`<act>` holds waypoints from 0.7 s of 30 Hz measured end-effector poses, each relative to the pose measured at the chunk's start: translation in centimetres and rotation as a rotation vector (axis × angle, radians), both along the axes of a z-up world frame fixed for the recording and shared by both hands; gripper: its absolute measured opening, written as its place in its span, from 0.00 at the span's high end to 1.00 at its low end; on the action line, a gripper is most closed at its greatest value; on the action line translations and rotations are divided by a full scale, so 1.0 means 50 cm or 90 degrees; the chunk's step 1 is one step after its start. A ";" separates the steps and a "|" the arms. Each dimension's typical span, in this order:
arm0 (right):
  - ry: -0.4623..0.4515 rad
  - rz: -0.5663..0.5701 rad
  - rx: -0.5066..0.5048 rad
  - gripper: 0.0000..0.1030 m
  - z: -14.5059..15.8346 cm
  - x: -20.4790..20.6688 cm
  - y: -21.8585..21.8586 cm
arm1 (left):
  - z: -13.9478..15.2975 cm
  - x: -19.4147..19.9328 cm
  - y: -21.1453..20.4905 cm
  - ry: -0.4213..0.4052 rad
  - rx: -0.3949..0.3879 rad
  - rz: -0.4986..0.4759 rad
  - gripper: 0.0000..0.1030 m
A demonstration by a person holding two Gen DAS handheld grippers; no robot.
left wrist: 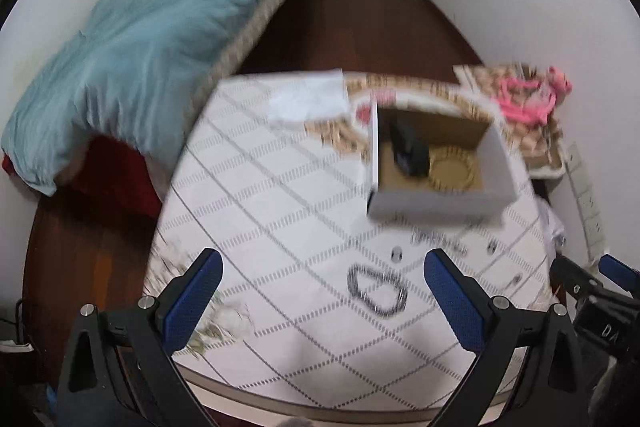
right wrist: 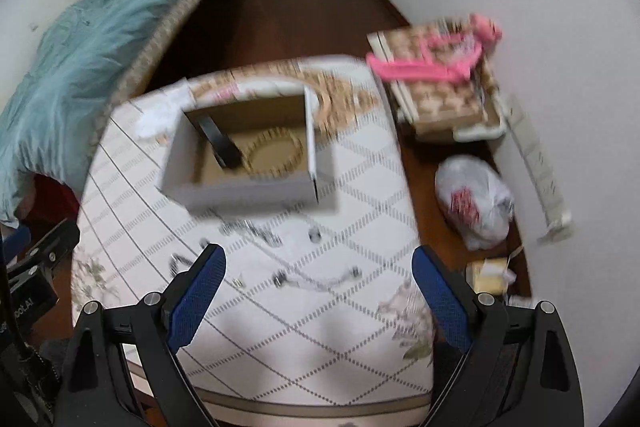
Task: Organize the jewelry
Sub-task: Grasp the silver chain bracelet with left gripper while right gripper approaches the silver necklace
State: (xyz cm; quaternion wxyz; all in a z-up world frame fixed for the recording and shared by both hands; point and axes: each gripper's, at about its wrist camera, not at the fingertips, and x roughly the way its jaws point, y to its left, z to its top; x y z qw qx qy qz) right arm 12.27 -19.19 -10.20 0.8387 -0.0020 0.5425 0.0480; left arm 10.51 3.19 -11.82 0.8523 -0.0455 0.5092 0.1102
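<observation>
I have both the left tool (left wrist: 322, 269) and right tool (right wrist: 318, 265) spread wide, empty, above the counter (left wrist: 256, 195); a beaded bracelet (left wrist: 376, 291) lies near the cardboard box (left wrist: 436, 195).

Both views were smeared by motion blur. Ahead of the right hand-held gripper (right wrist: 316, 293), the small metal pieces (right wrist: 256, 230) on the bench (right wrist: 360, 359) were too blurred to tell apart. The dark object (left wrist: 408, 151) in the box (left wrist: 436, 203) beyond the left hand-held gripper (left wrist: 322, 301) could not be identified. The bench's near edge was cut off below both.
</observation>
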 end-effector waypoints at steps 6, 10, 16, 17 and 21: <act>0.068 -0.027 0.015 0.14 -0.128 -0.013 -0.037 | -0.134 -0.003 -0.017 0.084 -0.026 -0.015 0.01; 0.086 -0.051 0.026 0.19 -0.181 -0.015 -0.071 | -0.176 -0.002 -0.034 0.099 -0.044 -0.031 0.01; 0.097 -0.067 0.025 0.23 -0.221 -0.013 -0.101 | -0.195 -0.001 -0.116 0.088 -0.042 -0.115 0.12; 0.097 -0.066 0.025 0.23 -0.225 -0.013 -0.104 | -0.201 0.002 -0.127 0.091 -0.036 -0.123 0.16; 0.096 -0.069 0.032 0.24 -0.236 -0.011 -0.113 | -0.237 0.015 -0.149 0.119 -0.032 -0.137 0.48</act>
